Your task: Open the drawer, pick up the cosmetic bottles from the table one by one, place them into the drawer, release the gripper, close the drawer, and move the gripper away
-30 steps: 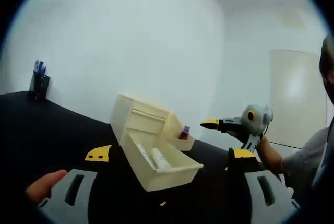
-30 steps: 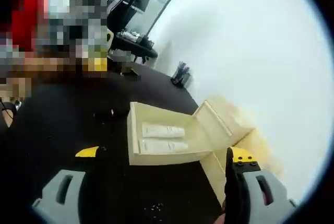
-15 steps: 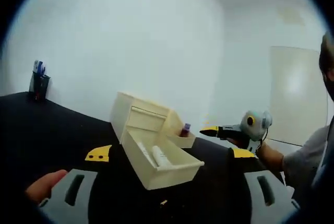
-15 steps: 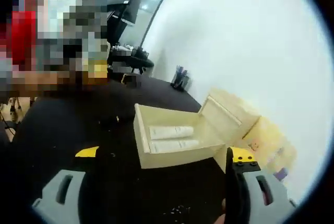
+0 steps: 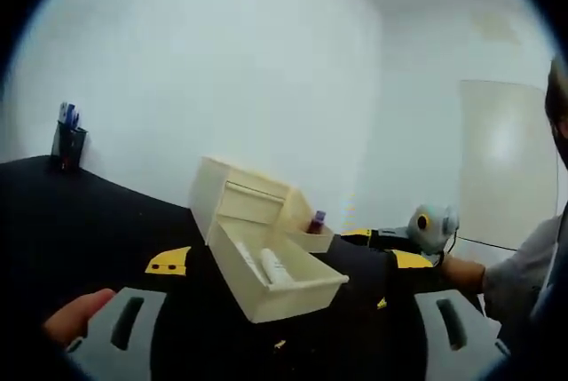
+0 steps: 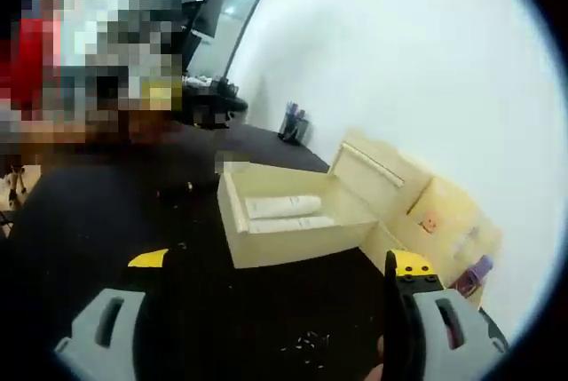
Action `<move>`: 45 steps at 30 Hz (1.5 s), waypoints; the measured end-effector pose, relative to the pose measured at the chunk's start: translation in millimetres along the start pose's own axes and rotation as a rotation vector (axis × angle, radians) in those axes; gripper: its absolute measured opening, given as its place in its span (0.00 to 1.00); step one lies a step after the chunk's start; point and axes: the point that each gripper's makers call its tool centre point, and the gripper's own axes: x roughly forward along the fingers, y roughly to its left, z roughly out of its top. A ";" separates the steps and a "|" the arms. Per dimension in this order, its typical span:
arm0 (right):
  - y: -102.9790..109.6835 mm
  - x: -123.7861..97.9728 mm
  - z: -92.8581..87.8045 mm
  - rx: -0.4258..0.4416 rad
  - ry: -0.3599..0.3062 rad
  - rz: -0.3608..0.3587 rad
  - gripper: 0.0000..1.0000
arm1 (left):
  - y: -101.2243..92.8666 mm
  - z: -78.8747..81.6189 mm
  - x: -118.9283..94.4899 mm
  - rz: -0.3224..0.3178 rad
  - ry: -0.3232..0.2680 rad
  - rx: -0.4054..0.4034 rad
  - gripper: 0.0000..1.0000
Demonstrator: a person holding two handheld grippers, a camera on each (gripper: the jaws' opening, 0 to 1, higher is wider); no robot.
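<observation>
Standing open, the drawer [image 5: 277, 279] holds two bottles [image 6: 282, 207] (pen holder [image 5: 67, 144] behind); both hand-held grippers gape empty.

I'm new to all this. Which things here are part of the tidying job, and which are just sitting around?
Part of the job:
drawer, pulled open
two white bottles lying in it
cabinet
right gripper

Just lying about:
pen holder
side tray with a small purple bottle

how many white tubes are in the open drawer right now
2: one white cosmetic tube toward the back of the open cream drawer, the other white cosmetic tube beside it, nearer the front. The walls might hide more.
</observation>
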 end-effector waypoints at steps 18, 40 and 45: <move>3.0 17.6 -35.5 0.089 -0.009 -0.051 0.93 | -4.7 1.0 -0.5 -0.007 -0.014 -0.002 0.82; -6.4 31.5 -37.1 0.116 -0.024 -0.055 0.91 | -5.4 -2.3 0.2 -0.006 -0.010 0.005 0.81; -6.3 35.0 -35.1 0.115 -0.025 -0.055 0.90 | -5.1 -0.2 -1.2 -0.005 -0.017 0.000 0.81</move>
